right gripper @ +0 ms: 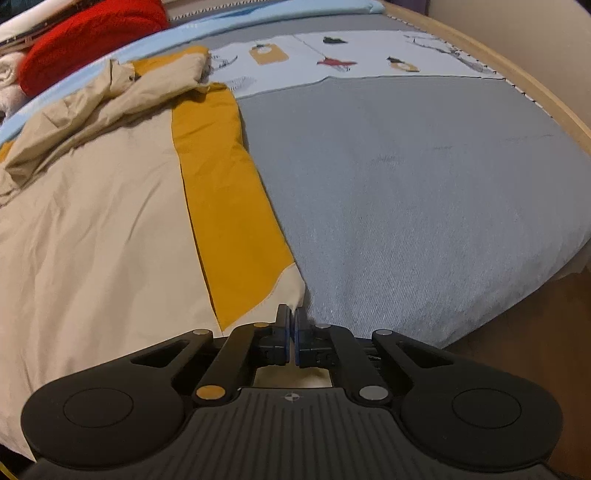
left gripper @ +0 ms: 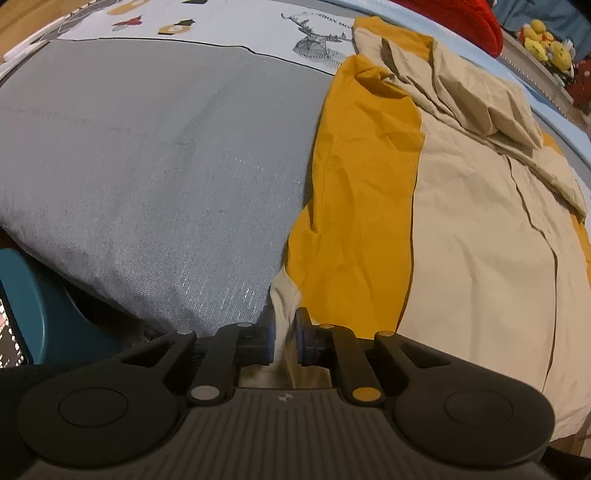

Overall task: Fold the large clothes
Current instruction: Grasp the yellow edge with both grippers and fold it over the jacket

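Observation:
A large beige and mustard-yellow jacket (left gripper: 480, 240) lies spread on the grey bed cover (left gripper: 147, 166), its hood and collar bunched at the far end. In the left wrist view my left gripper (left gripper: 285, 334) sits at the garment's near left corner, with a fold of beige cloth pinched between its blue pads. In the right wrist view the same jacket (right gripper: 92, 221) lies to the left on the bed cover (right gripper: 424, 184). My right gripper (right gripper: 294, 332) is at the near right corner. Its pads are almost together on the thin beige edge.
A white printed sheet (right gripper: 351, 51) covers the far end of the bed. A red cushion (right gripper: 92, 33) and yellow plush toys (left gripper: 546, 40) lie beyond the jacket. A teal object (left gripper: 37, 295) stands by the bed's near left edge. A wooden bed frame (right gripper: 535, 85) curves along the right.

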{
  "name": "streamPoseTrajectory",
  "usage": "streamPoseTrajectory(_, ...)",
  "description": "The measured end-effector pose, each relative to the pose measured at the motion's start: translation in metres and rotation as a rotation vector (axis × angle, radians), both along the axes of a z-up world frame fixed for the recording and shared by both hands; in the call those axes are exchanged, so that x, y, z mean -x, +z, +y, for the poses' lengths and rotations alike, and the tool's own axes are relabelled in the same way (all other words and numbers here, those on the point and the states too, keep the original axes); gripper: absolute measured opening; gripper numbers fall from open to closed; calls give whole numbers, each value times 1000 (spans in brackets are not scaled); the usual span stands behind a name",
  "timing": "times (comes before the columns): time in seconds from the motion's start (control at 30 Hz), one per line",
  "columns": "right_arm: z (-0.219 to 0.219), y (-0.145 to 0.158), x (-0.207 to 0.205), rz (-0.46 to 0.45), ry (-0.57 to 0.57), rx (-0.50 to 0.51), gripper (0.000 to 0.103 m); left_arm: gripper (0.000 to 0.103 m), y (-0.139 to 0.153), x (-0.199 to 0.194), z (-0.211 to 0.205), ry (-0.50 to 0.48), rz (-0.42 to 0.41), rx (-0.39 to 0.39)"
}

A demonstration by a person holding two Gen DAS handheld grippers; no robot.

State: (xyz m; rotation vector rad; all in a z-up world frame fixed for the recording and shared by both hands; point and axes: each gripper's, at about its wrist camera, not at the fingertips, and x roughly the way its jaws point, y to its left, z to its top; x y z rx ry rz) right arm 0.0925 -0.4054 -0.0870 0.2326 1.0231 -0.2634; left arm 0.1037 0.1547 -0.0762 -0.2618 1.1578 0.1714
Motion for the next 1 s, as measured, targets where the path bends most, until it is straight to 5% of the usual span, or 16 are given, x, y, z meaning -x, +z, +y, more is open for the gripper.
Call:
streamPoseTrajectory(0.5,4,17,5,-66,9,16,0,3,21,7,-16,-91,-76,-38)
streamPoseTrajectory(1.0,-8,150,46,-453,71,-186,0,2,145,41,10,-193,-369,196)
